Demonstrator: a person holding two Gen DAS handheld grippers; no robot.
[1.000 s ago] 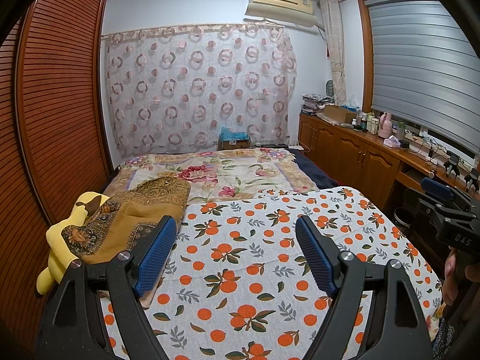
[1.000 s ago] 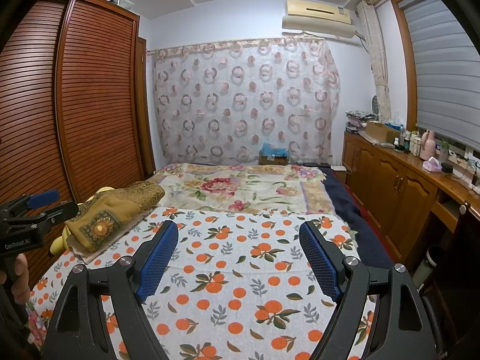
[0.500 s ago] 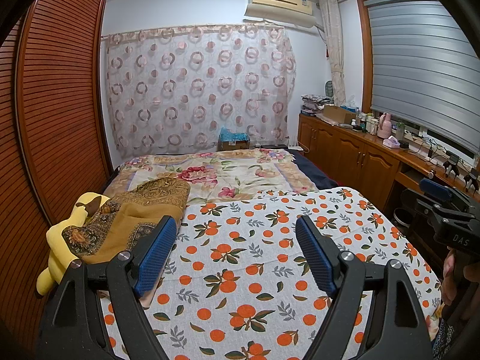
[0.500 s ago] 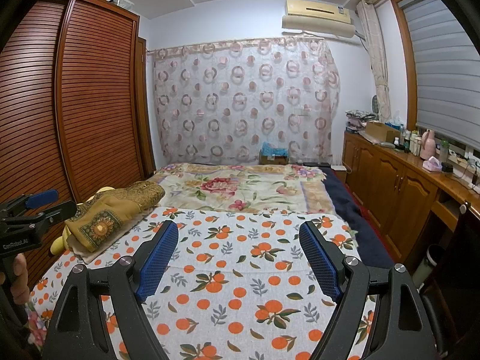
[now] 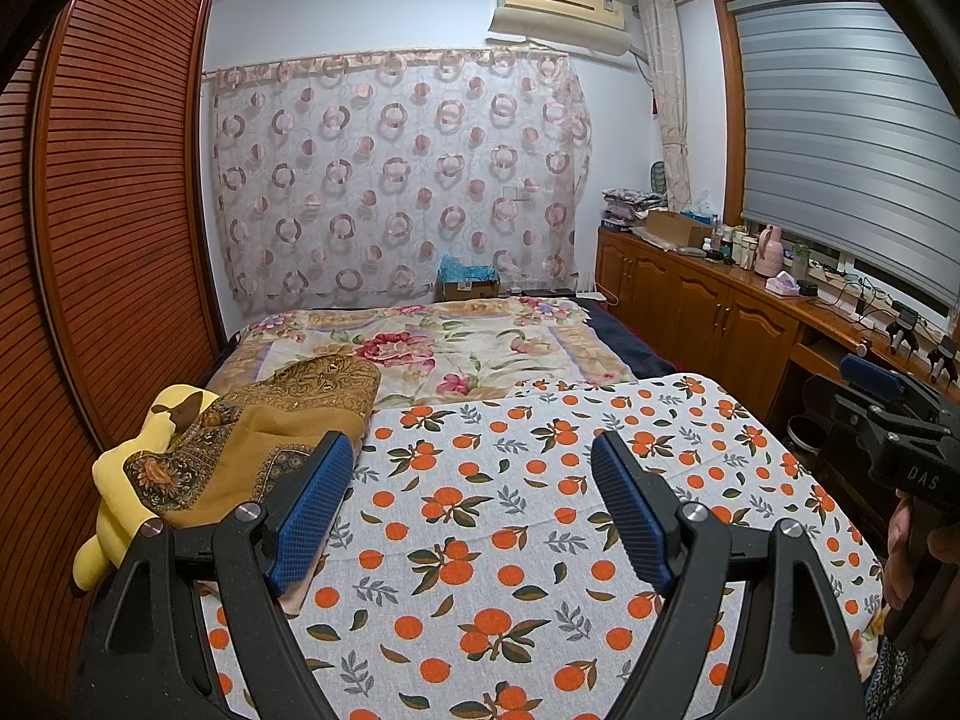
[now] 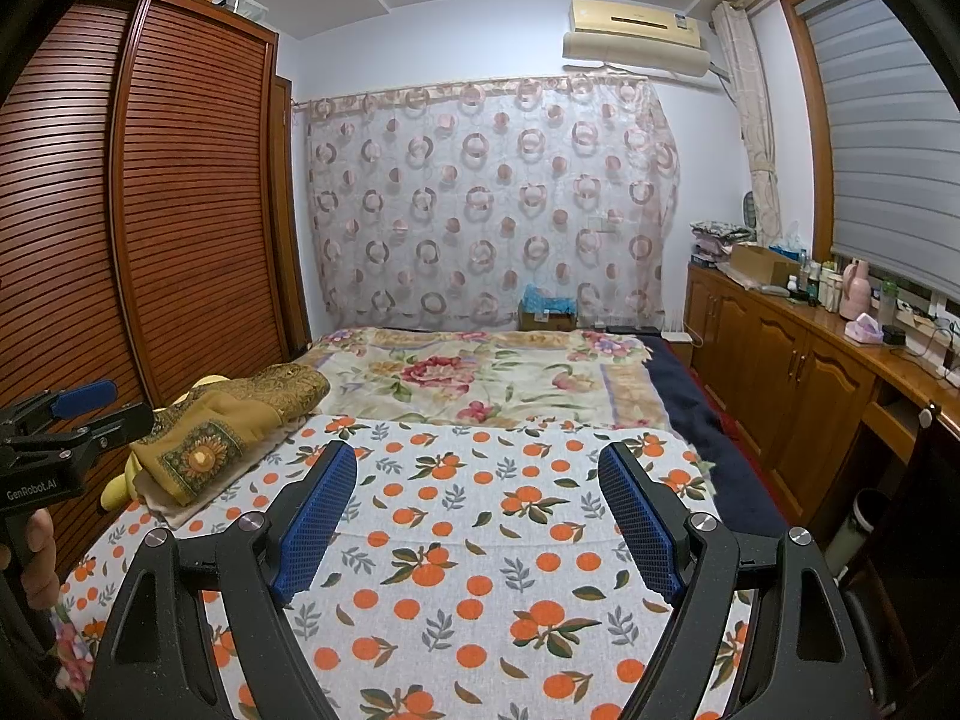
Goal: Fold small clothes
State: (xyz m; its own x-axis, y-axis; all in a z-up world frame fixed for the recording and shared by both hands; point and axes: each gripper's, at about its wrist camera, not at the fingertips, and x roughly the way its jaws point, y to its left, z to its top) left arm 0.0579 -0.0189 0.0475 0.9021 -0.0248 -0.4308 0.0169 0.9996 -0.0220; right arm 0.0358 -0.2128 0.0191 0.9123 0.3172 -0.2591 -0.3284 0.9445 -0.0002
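Folded brown cloth [image 5: 282,420] lengthwise toward the curtain [image 5: 396,180], left gripper [image 5: 474,498] and right gripper [image 6: 480,504] jaws apart, empty, lettering "DAS", "GenRobot.AI".

Bed [image 5: 540,540] carries a cloth [image 5: 528,516] over its near half, quilt [image 5: 456,348] behind it. Folded garment [image 5: 282,420] on bed's left edge, atop a plush toy [image 5: 114,480]. Wardrobe [image 5: 120,210] left of bed, cabinet [image 5: 708,312] right, curtain [image 5: 390,180] behind.
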